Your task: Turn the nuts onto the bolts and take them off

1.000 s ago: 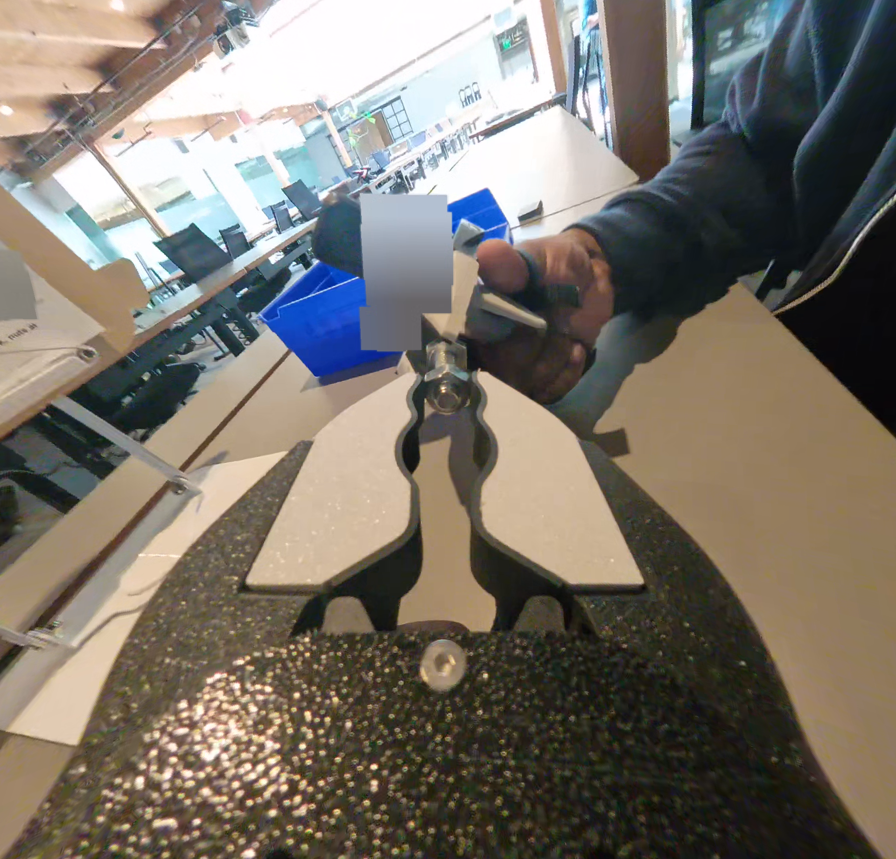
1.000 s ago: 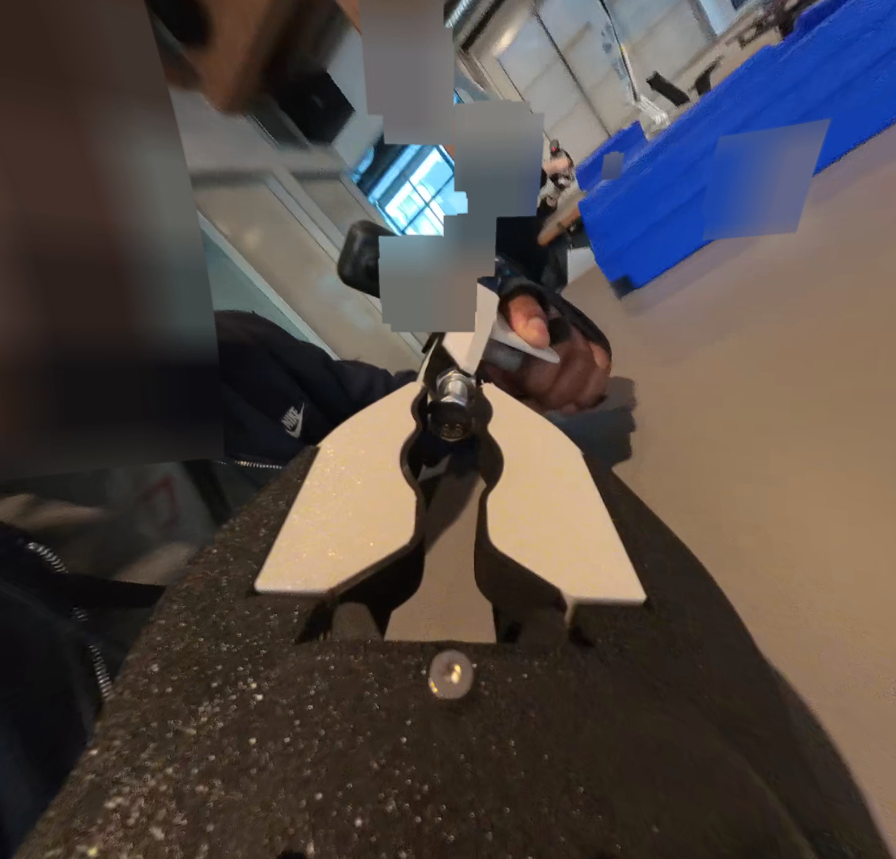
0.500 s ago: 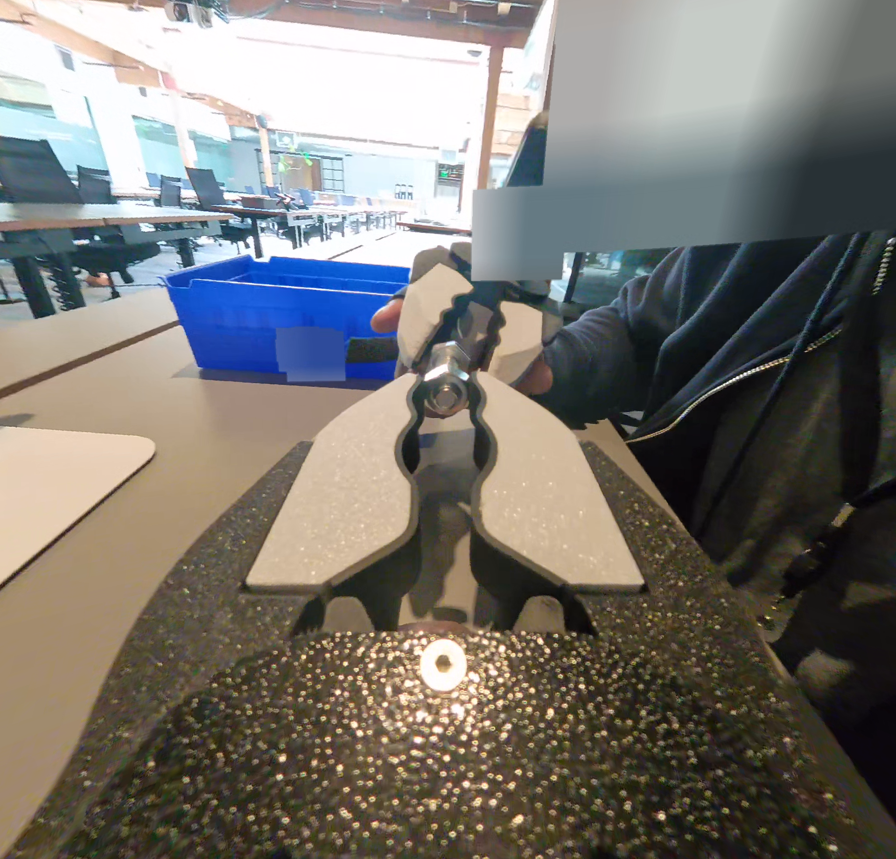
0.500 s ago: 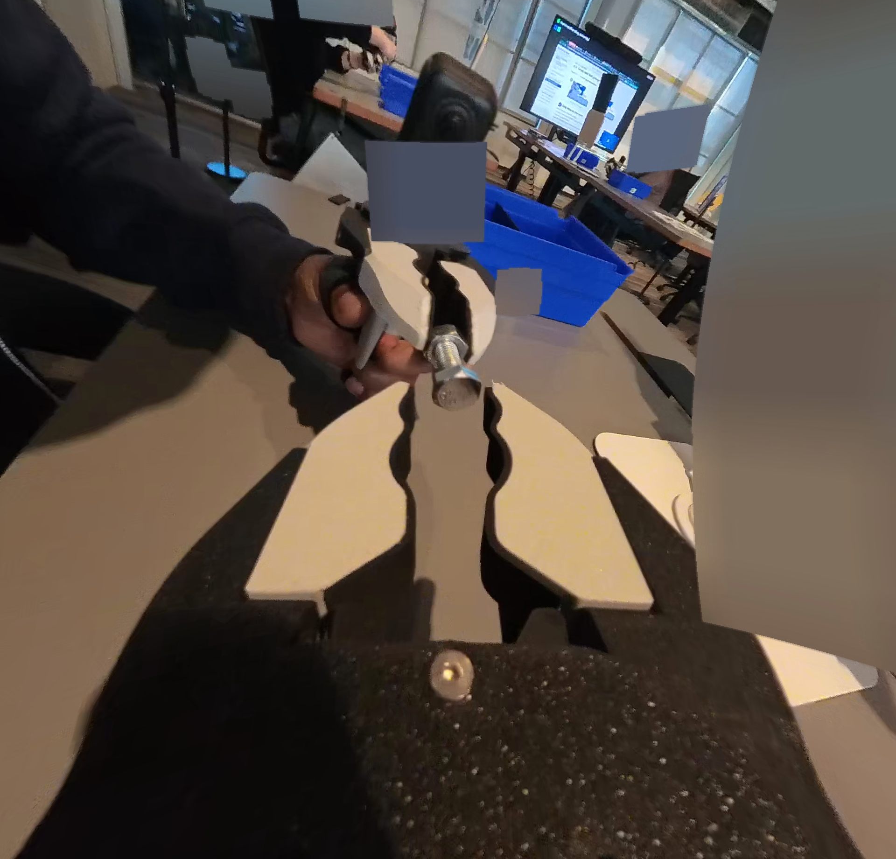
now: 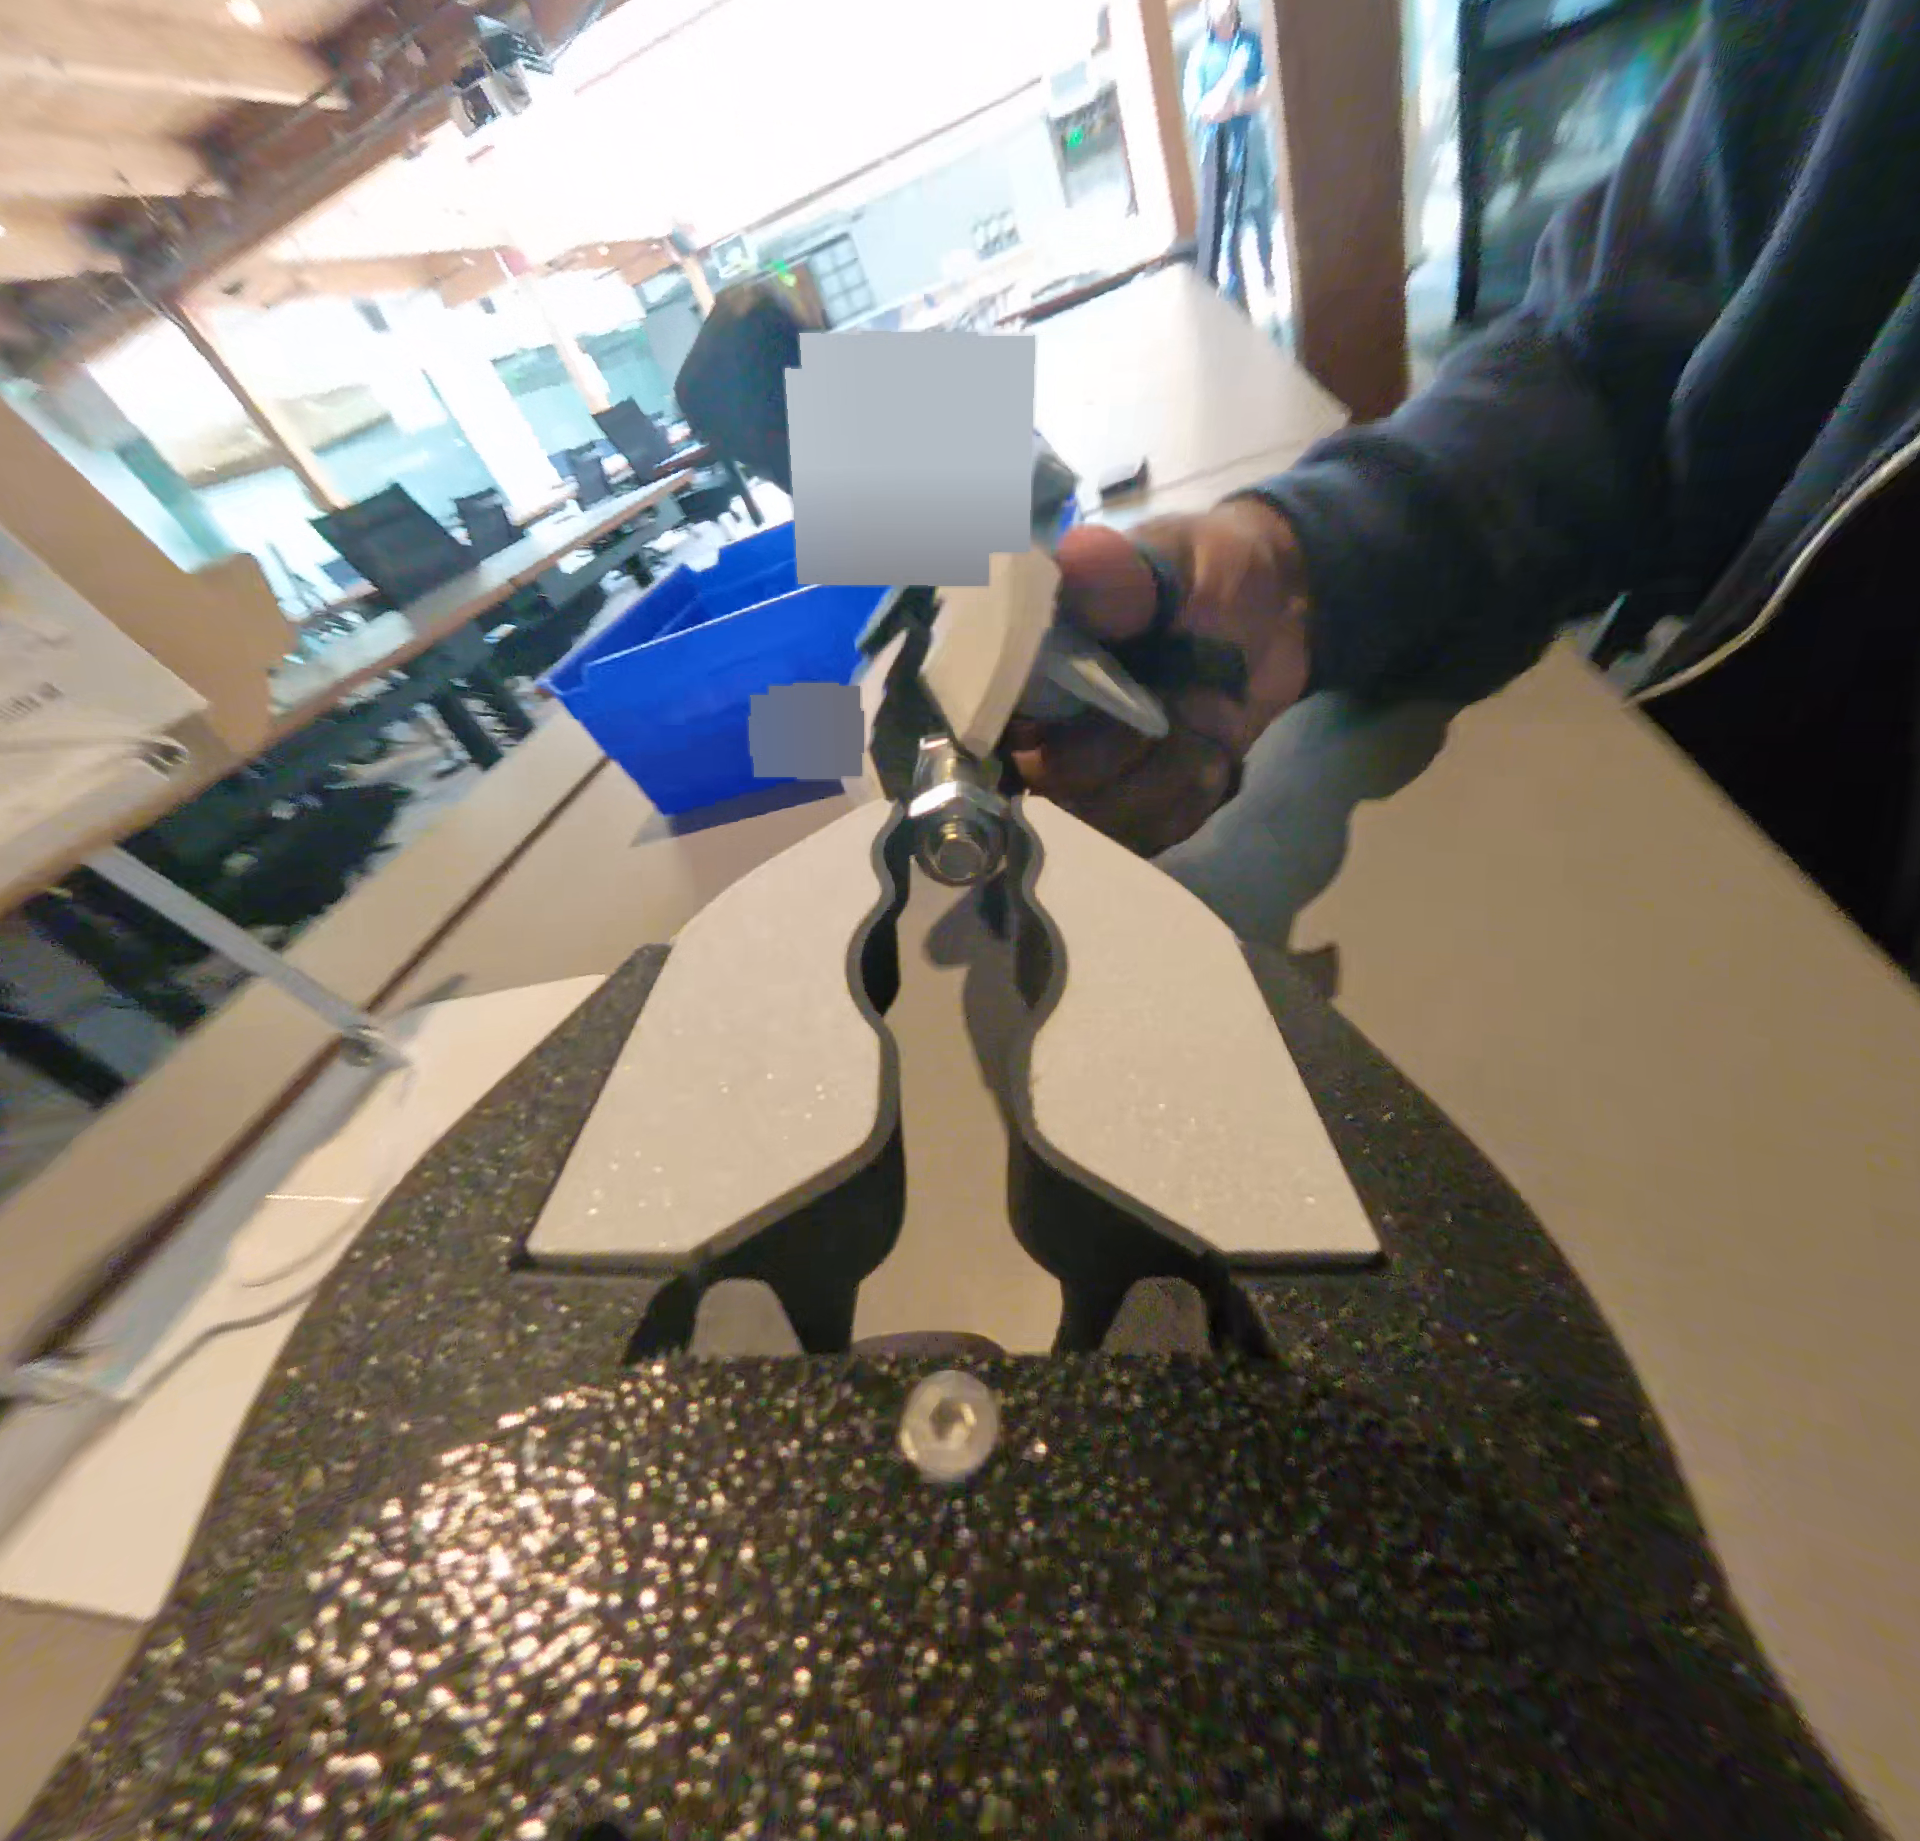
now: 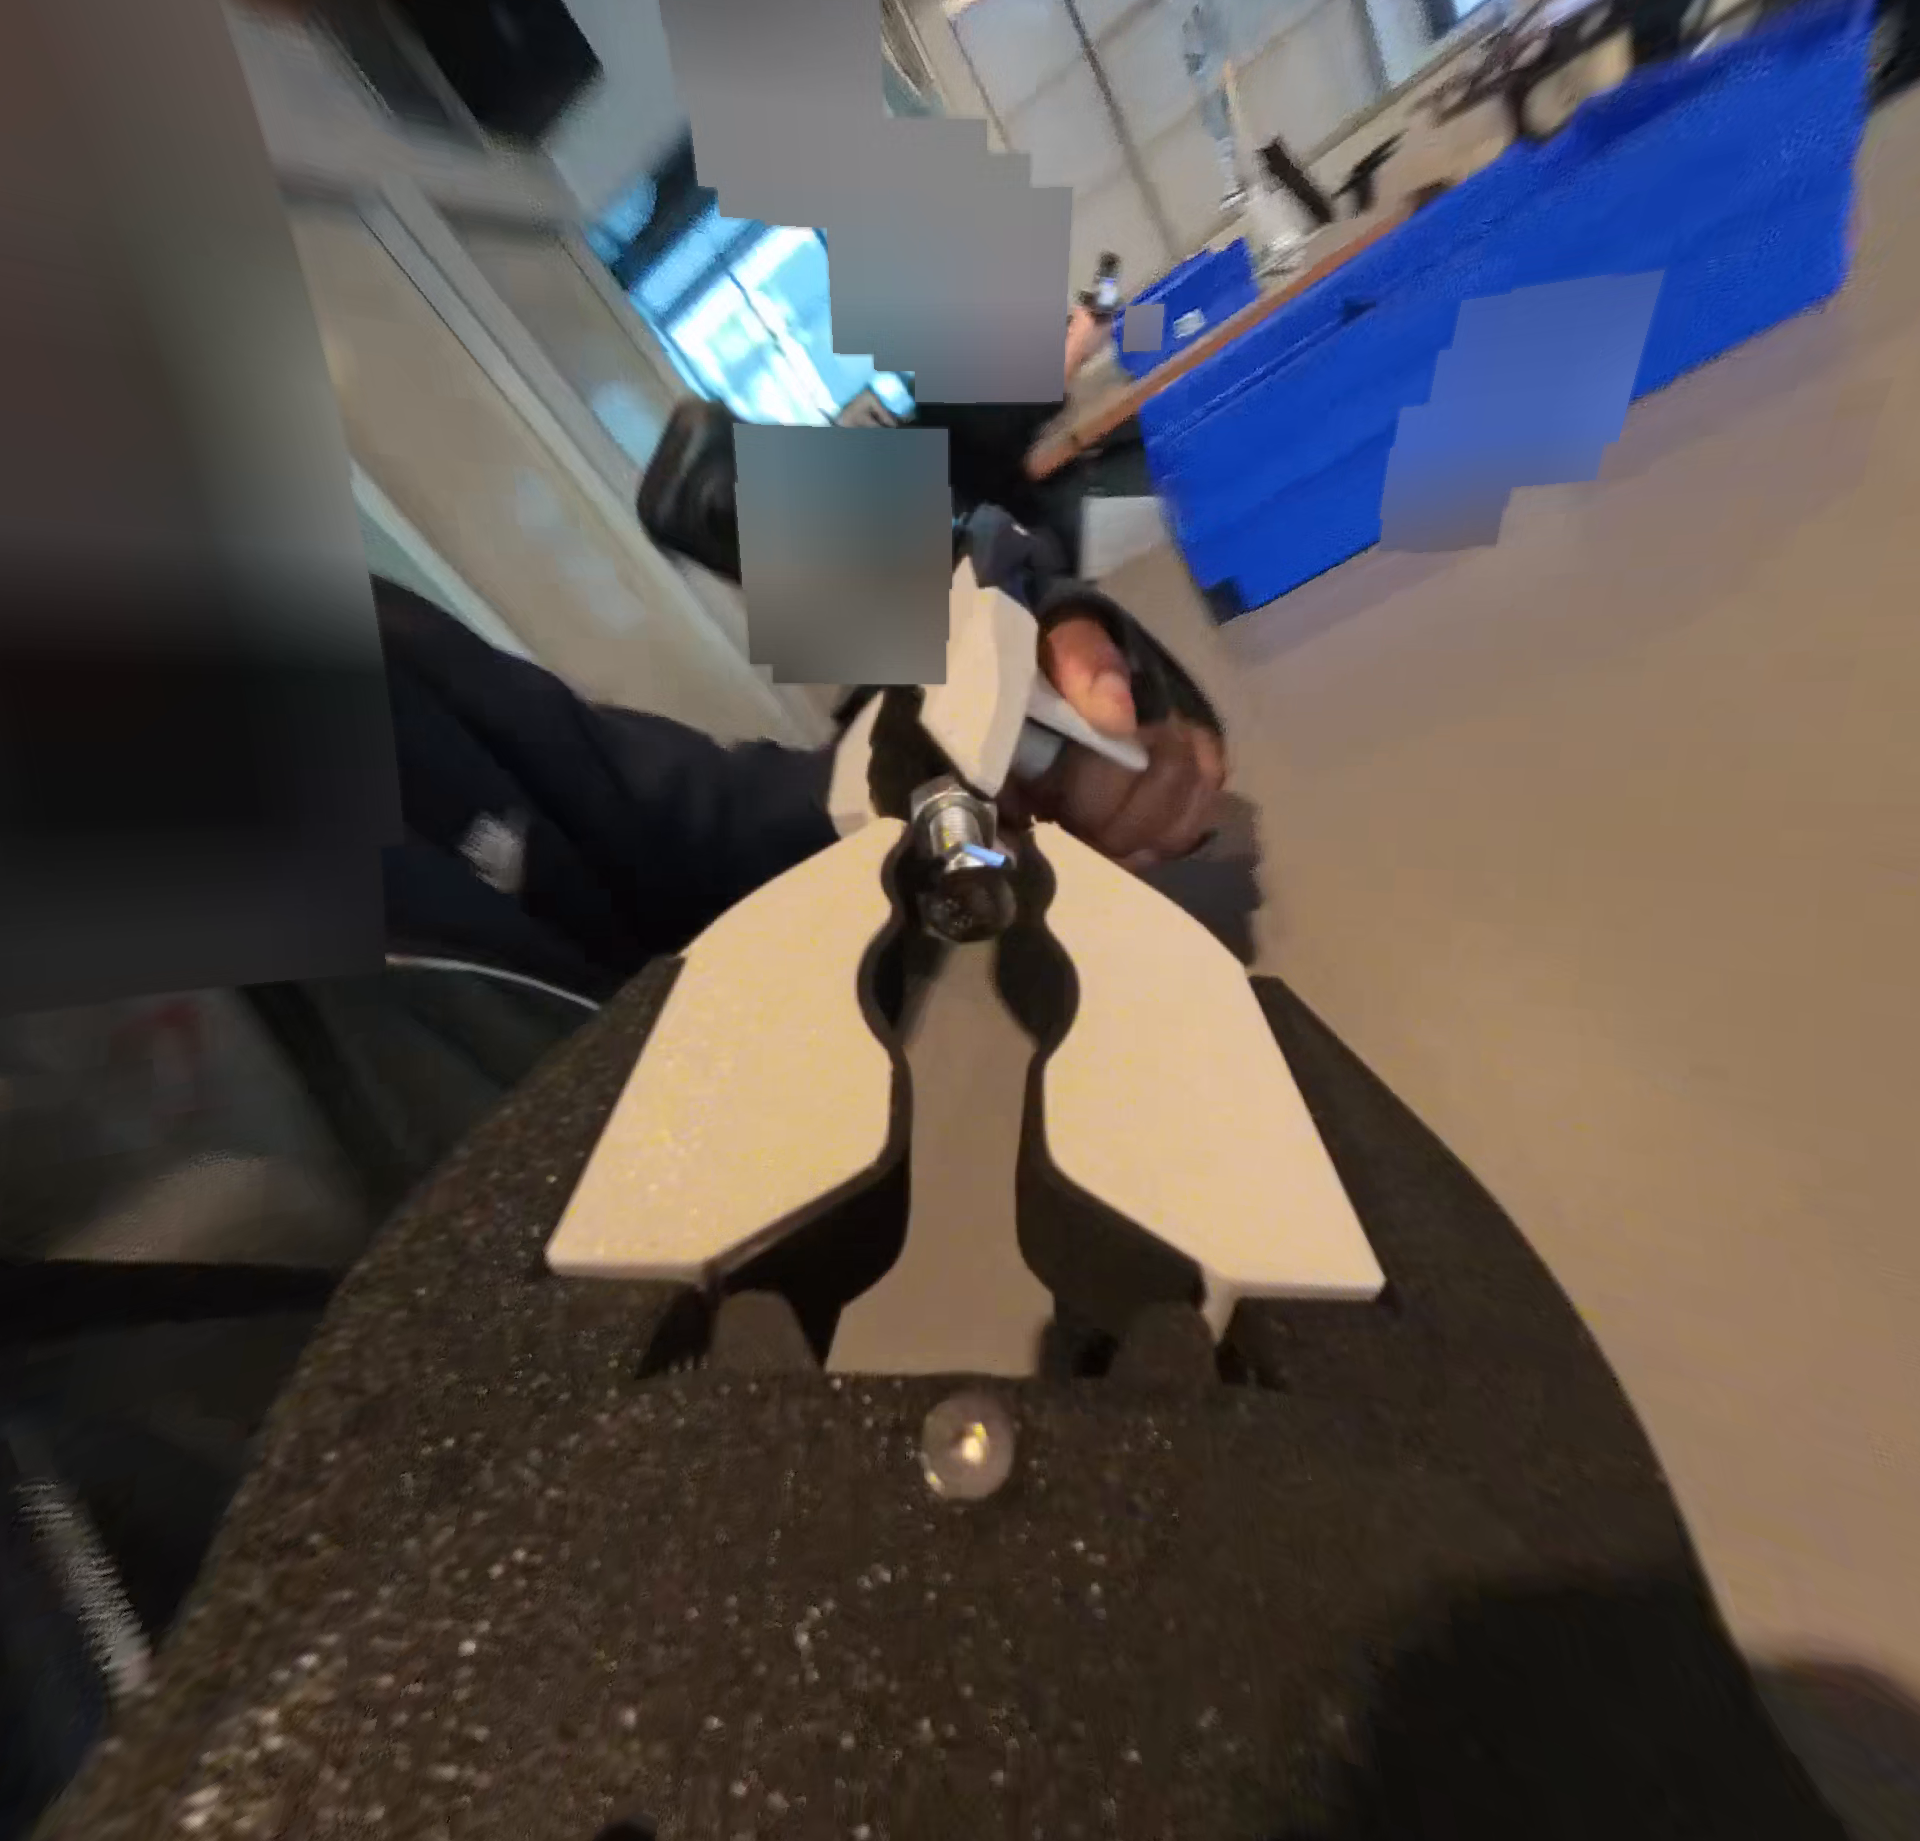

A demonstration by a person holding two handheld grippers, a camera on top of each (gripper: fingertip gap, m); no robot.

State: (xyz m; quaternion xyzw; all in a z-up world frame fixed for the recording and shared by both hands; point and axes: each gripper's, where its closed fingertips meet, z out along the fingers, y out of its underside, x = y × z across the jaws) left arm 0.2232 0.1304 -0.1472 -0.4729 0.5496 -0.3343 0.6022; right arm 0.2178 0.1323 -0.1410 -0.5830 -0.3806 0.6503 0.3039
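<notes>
A steel bolt with a nut [image 5: 961, 807] on its thread is held in the air between my two grippers, which face each other above the tan table [image 5: 1579, 1012]. My left gripper [image 5: 958, 849] is shut on the nut, and the bolt's threaded end [image 5: 954, 856] points at the camera. My right gripper [image 6: 961, 903] is shut on the bolt head [image 6: 961, 910]. The nut shows in the right wrist view [image 6: 940, 817] farther along the shaft. Each view shows the other gripper's white fingers [image 5: 987, 648] [image 6: 977, 679] and the hand holding it.
A blue bin [image 5: 717, 690] stands on the table behind the grippers and also shows in the right wrist view [image 6: 1299, 461]. A white sheet [image 5: 260, 1272] lies at the left. The person's dark sleeve [image 5: 1558, 461] reaches in from the right.
Half a second ago my right gripper was open and off the bolt. It has shut on the bolt head again, and both grippers have rolled back to a tilted pose.
</notes>
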